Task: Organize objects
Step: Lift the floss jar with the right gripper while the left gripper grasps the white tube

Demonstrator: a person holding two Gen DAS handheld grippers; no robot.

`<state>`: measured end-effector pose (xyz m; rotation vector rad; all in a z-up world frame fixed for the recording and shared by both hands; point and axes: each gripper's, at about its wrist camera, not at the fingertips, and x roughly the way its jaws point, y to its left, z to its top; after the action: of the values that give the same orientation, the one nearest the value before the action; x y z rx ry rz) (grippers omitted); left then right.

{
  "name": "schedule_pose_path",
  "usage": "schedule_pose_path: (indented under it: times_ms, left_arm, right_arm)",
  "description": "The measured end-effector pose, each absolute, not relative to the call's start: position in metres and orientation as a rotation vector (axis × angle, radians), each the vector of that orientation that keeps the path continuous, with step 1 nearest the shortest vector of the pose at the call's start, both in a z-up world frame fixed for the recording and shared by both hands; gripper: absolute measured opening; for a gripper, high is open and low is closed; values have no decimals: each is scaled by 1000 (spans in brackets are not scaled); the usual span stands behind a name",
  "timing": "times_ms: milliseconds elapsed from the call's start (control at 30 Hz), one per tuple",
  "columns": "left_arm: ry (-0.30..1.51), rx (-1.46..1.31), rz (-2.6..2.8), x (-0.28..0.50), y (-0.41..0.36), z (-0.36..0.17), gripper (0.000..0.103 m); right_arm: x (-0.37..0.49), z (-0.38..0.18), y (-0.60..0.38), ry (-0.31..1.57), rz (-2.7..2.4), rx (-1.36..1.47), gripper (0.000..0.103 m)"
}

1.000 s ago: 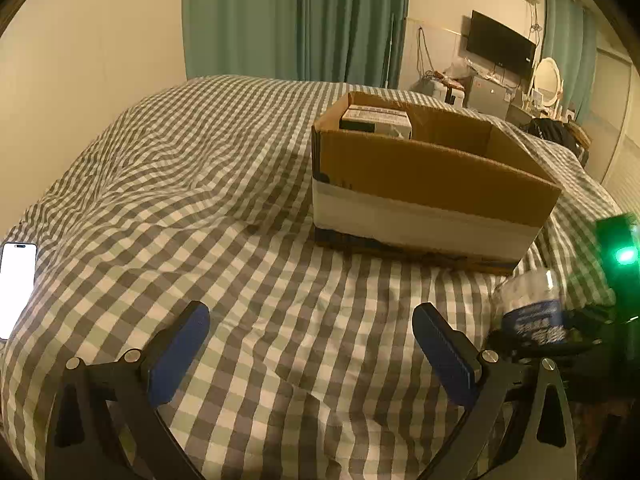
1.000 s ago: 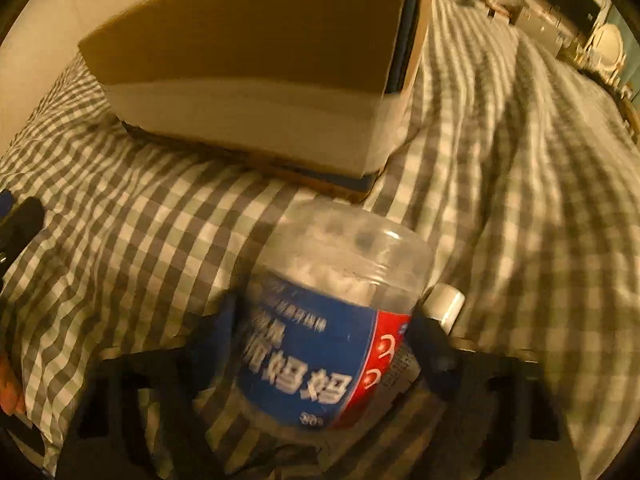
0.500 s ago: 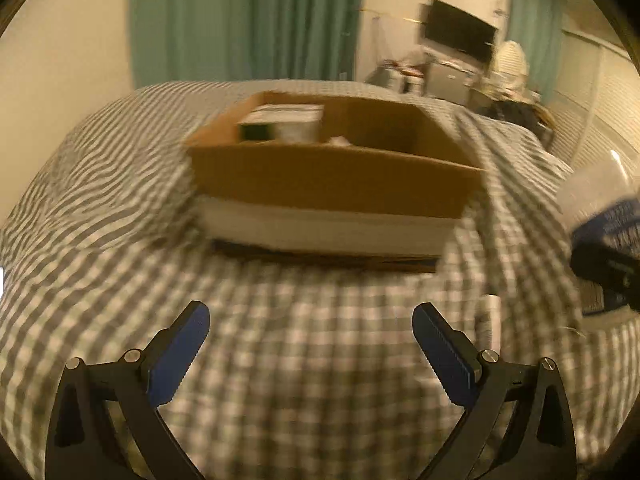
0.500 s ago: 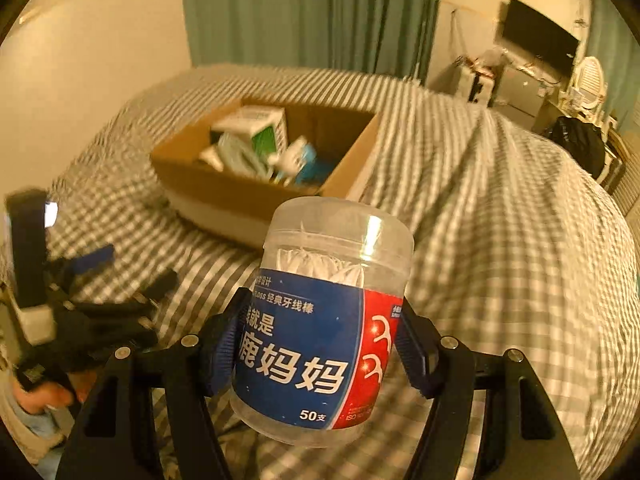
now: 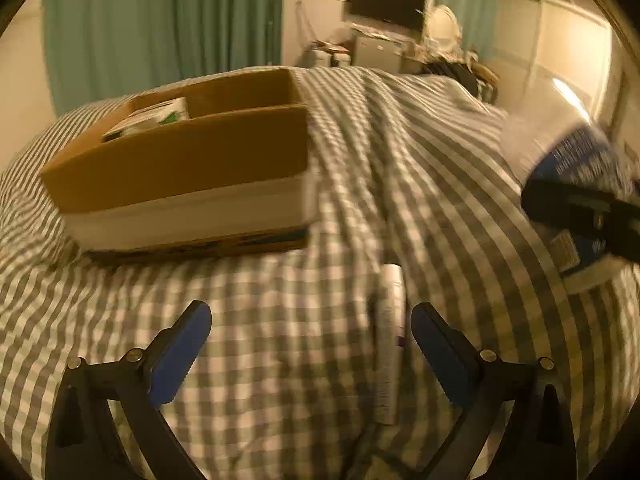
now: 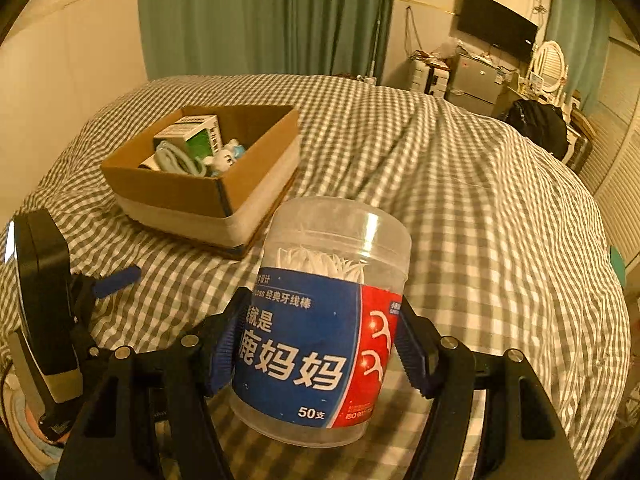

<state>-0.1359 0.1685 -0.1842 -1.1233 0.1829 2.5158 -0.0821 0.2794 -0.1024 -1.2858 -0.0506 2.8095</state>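
Note:
My right gripper (image 6: 316,344) is shut on a clear plastic jar of floss picks (image 6: 320,320) with a blue and red label, held in the air above the bed. The same jar (image 5: 576,184) shows blurred at the right edge of the left wrist view. A cardboard box (image 6: 208,192) sits on the checked bedspread, holding a green-and-white carton (image 6: 192,136), a grey cable and a small toy. In the left wrist view the box (image 5: 188,172) lies ahead to the left. My left gripper (image 5: 310,320) is open over the bed, with a slim white tube (image 5: 390,332) lying just inside its right finger.
The checked bedspread (image 6: 460,184) covers the whole bed. The left hand-held gripper body (image 6: 44,304) shows at the left edge of the right wrist view. Beyond the bed stand green curtains (image 6: 260,16), a wall television (image 6: 496,32) and a cluttered desk.
The right gripper has lifted the jar off the bed, bringing the box's inside into view. The left gripper has swung to the right, so the box has shifted left and the white tube has appeared.

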Motion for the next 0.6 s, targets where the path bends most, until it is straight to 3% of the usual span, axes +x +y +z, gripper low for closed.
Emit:
schedule_pose_path:
  times_ms: [67, 200, 233, 267, 300, 367, 600]
  left_arm:
    - [244, -1130, 2477, -135, 181, -191, 92]
    - [249, -1232, 2373, -138, 199, -215, 60]
    - [231, -1250, 2343, -139, 201, -220, 58]
    - [229, -1252, 2329, -139, 203, -221, 50]
    - [231, -1249, 2312, -139, 204, -222, 32]
    - [284, -1253, 2275, -137, 210, -226, 15]
    - [343, -1172, 2356, -128, 196, -205, 15]
  right_arm:
    - [-80, -103, 286, -34, 2808, -1276, 67]
    - [-76, -104, 296, -3, 2811, -1271, 64]
    - [-75, -104, 297, 8, 2814, -1271, 63]
    - [-75, -105, 298, 19, 2820, -1272, 63]
    - [-74, -105, 298, 28, 2826, -1271, 62]
    - [-73, -105, 297, 31, 2831, -1269, 62]
    - [-74, -108, 296, 26, 2830, -1276, 62]
